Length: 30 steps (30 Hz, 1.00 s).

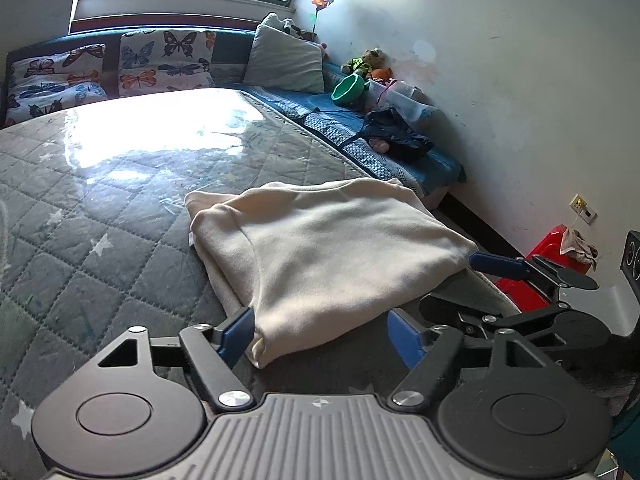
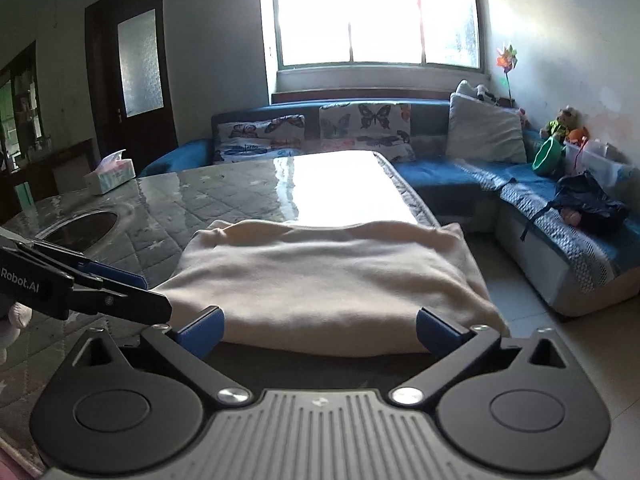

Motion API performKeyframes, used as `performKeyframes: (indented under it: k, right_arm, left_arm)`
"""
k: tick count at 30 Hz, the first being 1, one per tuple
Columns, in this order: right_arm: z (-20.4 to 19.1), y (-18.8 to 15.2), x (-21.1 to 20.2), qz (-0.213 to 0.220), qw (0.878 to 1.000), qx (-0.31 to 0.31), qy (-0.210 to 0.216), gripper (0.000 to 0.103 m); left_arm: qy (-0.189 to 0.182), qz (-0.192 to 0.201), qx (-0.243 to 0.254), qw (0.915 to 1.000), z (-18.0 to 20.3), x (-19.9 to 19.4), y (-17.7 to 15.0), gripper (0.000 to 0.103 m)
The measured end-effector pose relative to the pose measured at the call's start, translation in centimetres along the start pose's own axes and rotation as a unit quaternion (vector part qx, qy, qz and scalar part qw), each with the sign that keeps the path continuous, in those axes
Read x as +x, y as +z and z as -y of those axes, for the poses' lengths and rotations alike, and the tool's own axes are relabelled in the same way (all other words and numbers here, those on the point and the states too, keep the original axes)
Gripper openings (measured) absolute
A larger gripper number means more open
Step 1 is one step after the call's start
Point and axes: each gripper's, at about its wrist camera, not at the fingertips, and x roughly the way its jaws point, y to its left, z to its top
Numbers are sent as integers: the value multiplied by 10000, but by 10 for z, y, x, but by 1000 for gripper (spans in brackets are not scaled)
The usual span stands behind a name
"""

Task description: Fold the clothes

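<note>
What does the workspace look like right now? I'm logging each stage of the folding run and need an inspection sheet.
Surface: quilted grey table cover, glossy with window glare.
Job's things: cream garment, folded into a rectangle at the table's near edge.
Clutter: tissue box at the far left corner.
Grippers: left claw open around the garment's near corner; right claw open at its near edge.
Cables: nothing seen.
Surroundings: blue sofa, butterfly cushions, window.

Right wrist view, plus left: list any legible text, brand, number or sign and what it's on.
"Robot.AI": white lettering on the black body of the left tool, cut off by the right wrist view's left edge, so it may be the end of a longer name.
Tissue box on the table: print too blurred to read.
Wall socket: no legible marking.
Nothing else readable.
</note>
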Motion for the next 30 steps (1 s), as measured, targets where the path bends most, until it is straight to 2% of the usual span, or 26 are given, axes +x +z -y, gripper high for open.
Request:
performKeyframes:
  k: [5,8,19,30]
  right_arm:
    - [-6,-4,-5,0,10000,5,88,103]
    - [-12,-7,-8,-1,9999,-39,149,103]
    - [-26,-20,-18,-192,9998,98,2,103]
    - [-42,-28,-24,-354,9991,190,-99,103]
  left_arm:
    - [86,-5,-103,9999,-3,-6,-7,90]
    - [151,-16,-184,9997,-5,-9,-12,90]
    - [311,-7,-361,9989,-7,-28,-28,103]
    - [412,44,-376,9984,-4,-45,-41,103]
